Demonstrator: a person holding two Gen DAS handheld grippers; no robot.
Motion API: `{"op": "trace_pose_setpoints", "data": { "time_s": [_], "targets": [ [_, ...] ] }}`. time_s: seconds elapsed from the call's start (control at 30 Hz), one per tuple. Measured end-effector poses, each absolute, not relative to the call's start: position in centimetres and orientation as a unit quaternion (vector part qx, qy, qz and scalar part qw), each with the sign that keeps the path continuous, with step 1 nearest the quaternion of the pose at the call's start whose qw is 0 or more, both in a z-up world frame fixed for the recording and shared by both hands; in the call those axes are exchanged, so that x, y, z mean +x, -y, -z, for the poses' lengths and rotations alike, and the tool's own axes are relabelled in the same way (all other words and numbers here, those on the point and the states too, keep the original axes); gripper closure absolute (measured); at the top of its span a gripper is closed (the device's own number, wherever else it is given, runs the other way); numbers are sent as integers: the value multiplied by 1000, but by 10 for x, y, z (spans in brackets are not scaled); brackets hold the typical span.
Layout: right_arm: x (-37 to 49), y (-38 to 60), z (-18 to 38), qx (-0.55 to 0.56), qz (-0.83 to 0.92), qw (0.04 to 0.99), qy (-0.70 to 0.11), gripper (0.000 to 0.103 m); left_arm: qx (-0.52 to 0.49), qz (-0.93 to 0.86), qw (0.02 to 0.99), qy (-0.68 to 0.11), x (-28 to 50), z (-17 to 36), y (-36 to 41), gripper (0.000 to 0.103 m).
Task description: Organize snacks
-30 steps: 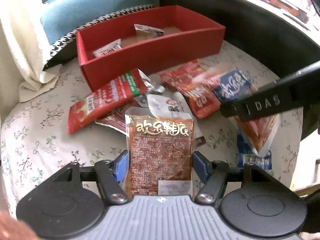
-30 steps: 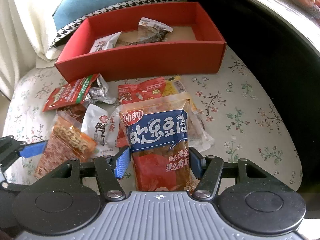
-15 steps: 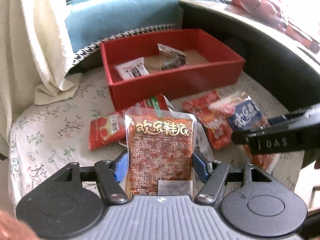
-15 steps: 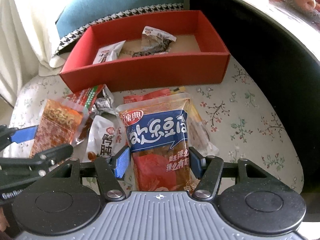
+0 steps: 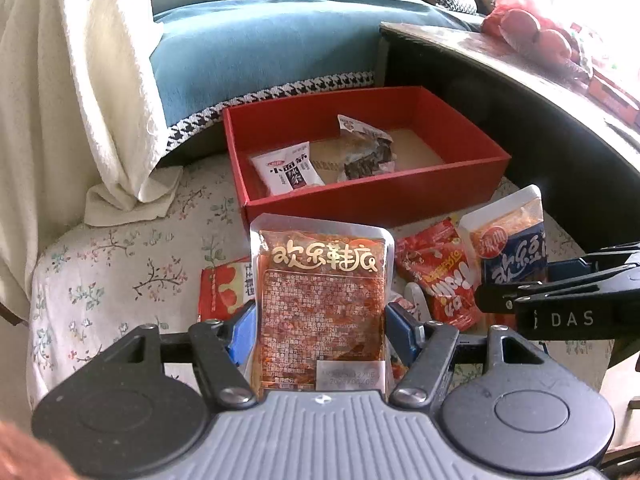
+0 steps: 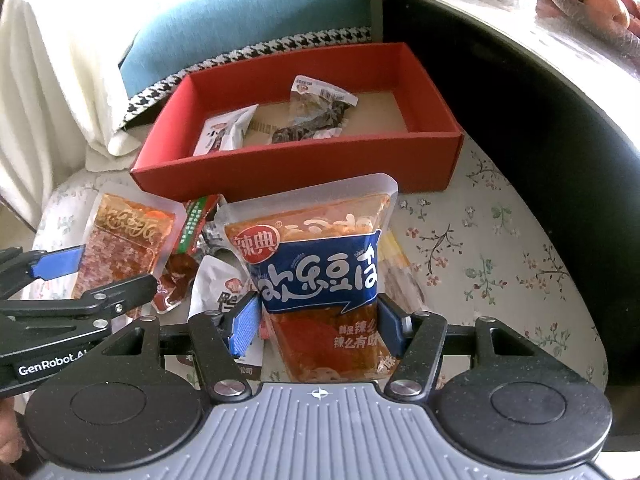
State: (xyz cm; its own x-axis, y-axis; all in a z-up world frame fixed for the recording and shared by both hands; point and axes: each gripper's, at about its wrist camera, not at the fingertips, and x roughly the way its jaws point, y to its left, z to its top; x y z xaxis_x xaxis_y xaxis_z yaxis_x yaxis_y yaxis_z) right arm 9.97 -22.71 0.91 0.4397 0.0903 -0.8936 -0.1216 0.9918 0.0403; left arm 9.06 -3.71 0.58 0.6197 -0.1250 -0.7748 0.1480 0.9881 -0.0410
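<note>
My left gripper [image 5: 320,330] is shut on a red-brown snack pouch with gold lettering [image 5: 322,292], held upright above the floral cushion; it also shows in the right wrist view [image 6: 124,248]. My right gripper [image 6: 316,324] is shut on a blue-labelled snack pouch [image 6: 316,268], seen in the left wrist view [image 5: 508,248] too. Ahead stands an open red box [image 5: 372,204], [image 6: 292,172] holding a white packet [image 5: 288,168] and a dark packet [image 5: 366,150]. Several loose snack packets [image 5: 436,276] lie in front of the box.
A floral cushion [image 6: 500,260] bears the box and packets. A blue sofa cushion [image 5: 260,56] and cream blanket [image 5: 72,92] lie behind and left. A dark curved table [image 6: 540,92] with red fruit [image 5: 532,36] rises on the right.
Both grippers have lifted with their pouches, so the red box and loose packets sit lower and farther in view. The pouches stay gripped.
</note>
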Motion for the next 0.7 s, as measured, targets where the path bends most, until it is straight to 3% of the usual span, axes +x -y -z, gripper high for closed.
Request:
{"op": "trace_pose_setpoints", "data": {
  "time_s": [0.7],
  "targets": [
    [100,229,-19,-2,-58,863,-502,37,5,75,904,-421,94,-9,36,43]
  ]
}}
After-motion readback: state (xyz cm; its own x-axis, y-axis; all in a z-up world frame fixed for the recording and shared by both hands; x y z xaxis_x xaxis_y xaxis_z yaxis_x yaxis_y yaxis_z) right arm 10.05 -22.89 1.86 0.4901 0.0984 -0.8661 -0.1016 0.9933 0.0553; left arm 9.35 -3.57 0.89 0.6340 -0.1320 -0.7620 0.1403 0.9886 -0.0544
